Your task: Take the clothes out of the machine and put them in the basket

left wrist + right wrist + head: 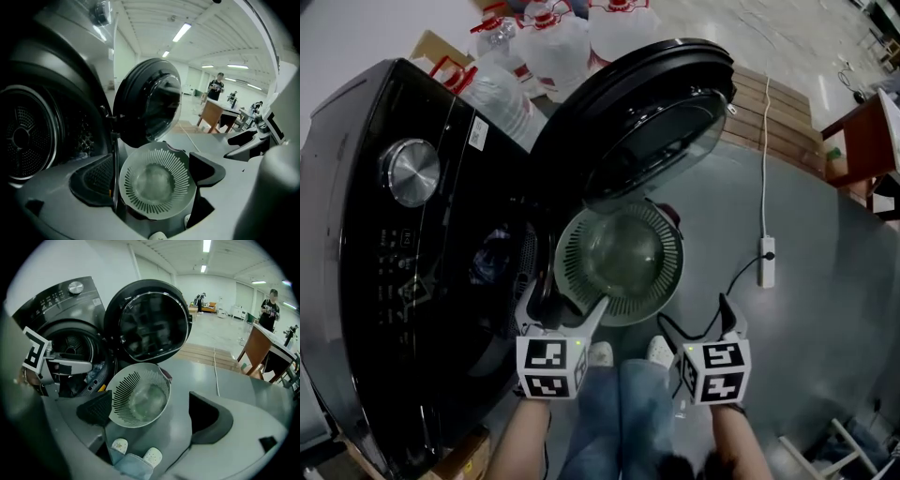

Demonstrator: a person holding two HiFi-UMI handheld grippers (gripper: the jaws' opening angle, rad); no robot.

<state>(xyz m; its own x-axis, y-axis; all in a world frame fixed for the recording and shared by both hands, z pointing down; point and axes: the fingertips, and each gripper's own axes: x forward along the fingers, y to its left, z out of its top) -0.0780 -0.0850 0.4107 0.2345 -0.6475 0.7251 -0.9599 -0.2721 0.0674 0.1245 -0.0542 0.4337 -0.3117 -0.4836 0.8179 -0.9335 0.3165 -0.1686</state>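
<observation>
Black machine (356, 281) open, clothes (94, 372) at the drum's (70, 348) front edge, basket (667, 272) empty on the floor (811, 314) beside it; left gripper (564, 298) and right gripper (694, 319) gape empty; first reach seems pending: enter drum, pinch cloth

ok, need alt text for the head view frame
Black front-loading machine with its round door swung open, clothes visible inside, and a pale slotted basket on the grey floor below the door. The left gripper and right gripper sit at the bottom edge, jaws apart and empty.
</observation>
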